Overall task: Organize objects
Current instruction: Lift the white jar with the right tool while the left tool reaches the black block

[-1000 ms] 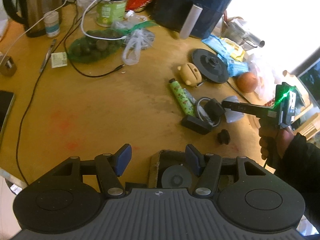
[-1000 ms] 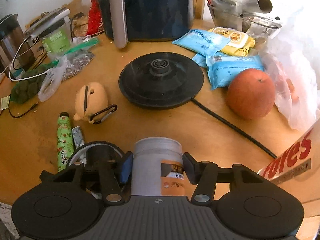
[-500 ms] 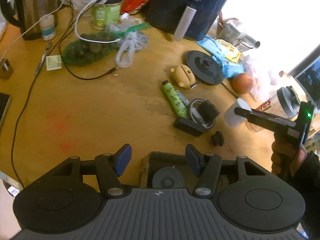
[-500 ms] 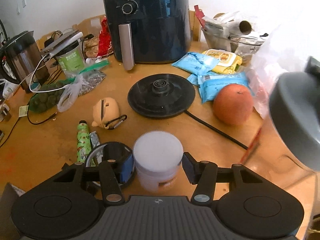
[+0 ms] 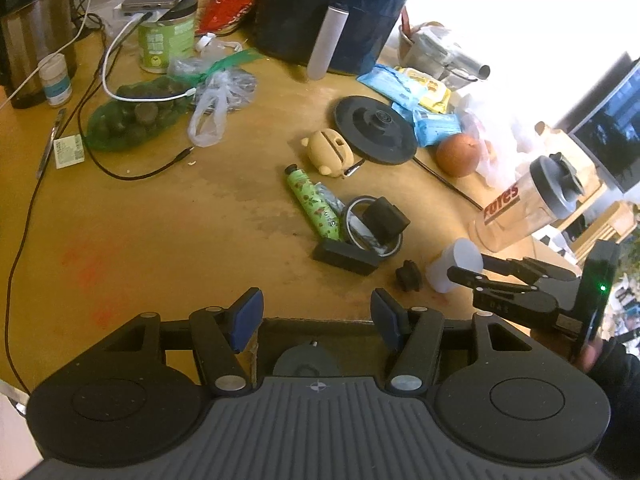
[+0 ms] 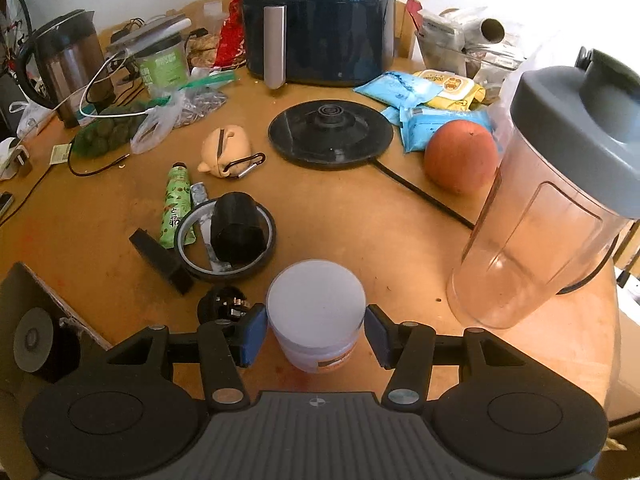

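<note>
R jaws (image 6: 316,334) clamped on white jar (image 6: 316,312), lid up, off tabletop (image 6: 352,232) for carrying to cardboard box (image 6: 48,292). L jaws (image 5: 316,318) apart, empty, over box.

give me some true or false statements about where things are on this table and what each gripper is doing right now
1. The right gripper has a white jar between its jaws. True.
2. The left gripper is holding the green tube. False: nothing sits between its jaws, and the tube lies on the table.
3. The orange fruit lies beside the blue packets. True.
4. The clear bottle with the grey lid lies flat on its side. False: it stands tilted, lid end up.
5. The black round base sits in front of the dark air fryer. True.
6. The kettle is on the round base. False: it stands far off, by the cables.
</note>
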